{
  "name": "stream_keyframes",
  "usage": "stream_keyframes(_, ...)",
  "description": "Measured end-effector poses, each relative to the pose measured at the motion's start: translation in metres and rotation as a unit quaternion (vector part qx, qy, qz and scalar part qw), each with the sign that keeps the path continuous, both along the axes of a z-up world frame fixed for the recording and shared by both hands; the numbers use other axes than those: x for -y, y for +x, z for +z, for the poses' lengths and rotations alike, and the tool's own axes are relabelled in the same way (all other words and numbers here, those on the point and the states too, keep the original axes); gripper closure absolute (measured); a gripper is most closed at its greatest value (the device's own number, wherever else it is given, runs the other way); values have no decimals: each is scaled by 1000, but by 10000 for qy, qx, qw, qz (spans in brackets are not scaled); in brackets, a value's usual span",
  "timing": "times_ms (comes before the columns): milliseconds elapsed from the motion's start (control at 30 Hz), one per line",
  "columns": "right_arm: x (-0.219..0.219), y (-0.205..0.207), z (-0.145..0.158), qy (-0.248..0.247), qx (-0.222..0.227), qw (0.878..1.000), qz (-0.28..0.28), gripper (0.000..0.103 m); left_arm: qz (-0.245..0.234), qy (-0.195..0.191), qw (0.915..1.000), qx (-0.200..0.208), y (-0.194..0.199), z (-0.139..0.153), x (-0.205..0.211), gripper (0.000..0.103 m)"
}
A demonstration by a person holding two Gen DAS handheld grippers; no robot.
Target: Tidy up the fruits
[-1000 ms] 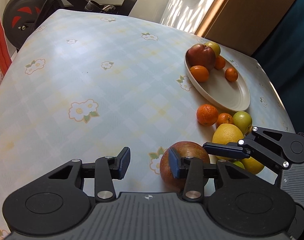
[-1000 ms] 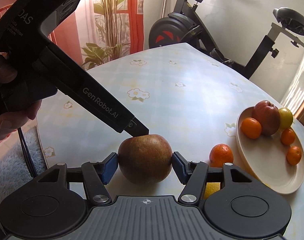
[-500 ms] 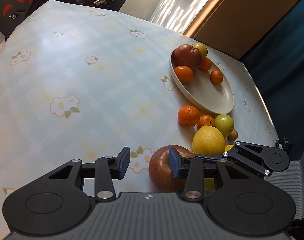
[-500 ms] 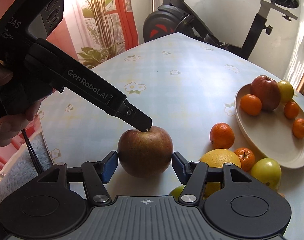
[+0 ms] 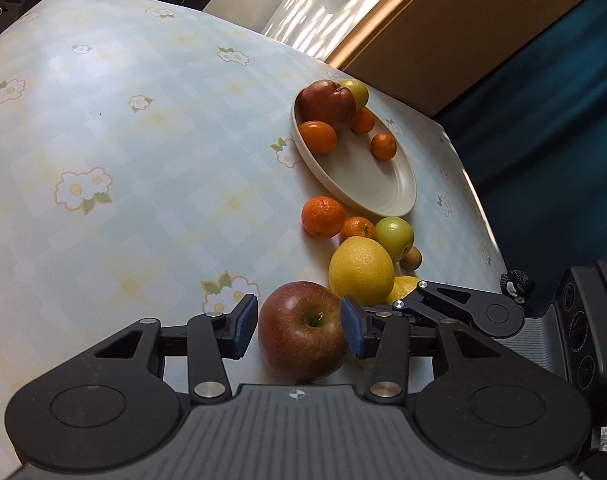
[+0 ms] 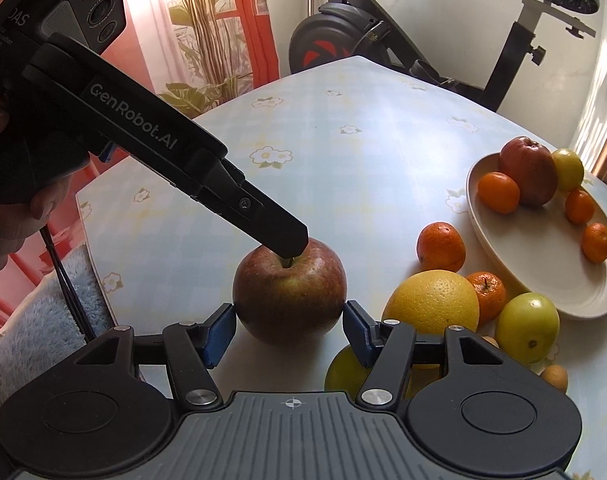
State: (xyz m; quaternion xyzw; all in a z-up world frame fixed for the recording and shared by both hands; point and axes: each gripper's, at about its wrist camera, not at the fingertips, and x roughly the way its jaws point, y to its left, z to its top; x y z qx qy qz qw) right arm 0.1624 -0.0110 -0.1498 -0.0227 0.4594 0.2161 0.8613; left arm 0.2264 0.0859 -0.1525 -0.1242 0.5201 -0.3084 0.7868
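One red apple (image 6: pixel 289 294) sits on the floral tablecloth (image 5: pixel 143 152), between both grippers' blue pads. Right gripper (image 6: pixel 289 330) brackets it, contact unclear; left gripper (image 5: pixel 299 326), marked "GenRobot.AI", is opening, pads apart from it. Beside it: grapefruit (image 6: pixel 431 300), tangerines, oval plate (image 6: pixel 543 276).

Open counter (image 5: pixel 143 140): left of plate (image 5: pixel 383 196).
Blocked: loose fruit cluster (image 5: pixel 361 268) (touching, beside plate).

A home: exercise bike (image 6: pixel 387 40), potted plant (image 6: pixel 199 40) and floral tablecloth (image 5: pixel 143 160) show it.
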Motion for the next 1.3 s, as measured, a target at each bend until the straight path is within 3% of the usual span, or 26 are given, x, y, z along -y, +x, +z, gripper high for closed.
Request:
stream_keyframes(200,0,1,0,-2,2,10000,8,48,-93,100,9999,-54,-2,-6,3,48)
stream_keyframes(567,-5,7,-5,-57,-41,10000,27,44,-219,113,9997,26,-1,-8,6,46)
stream_keyframes(733,-2,4,-4,15,166,9999,-16,45,-193,144,9996,161,-2,-5,7,47)
stream_keyframes(1000,22,11,26,252,785,9962,-275,45,-141,143,9965,814,2,35,18,47)
stream_keyframes(1300,84,35,59,172,1188,9905,-668,45,-349,89,9910,1291,38,74,73,47)
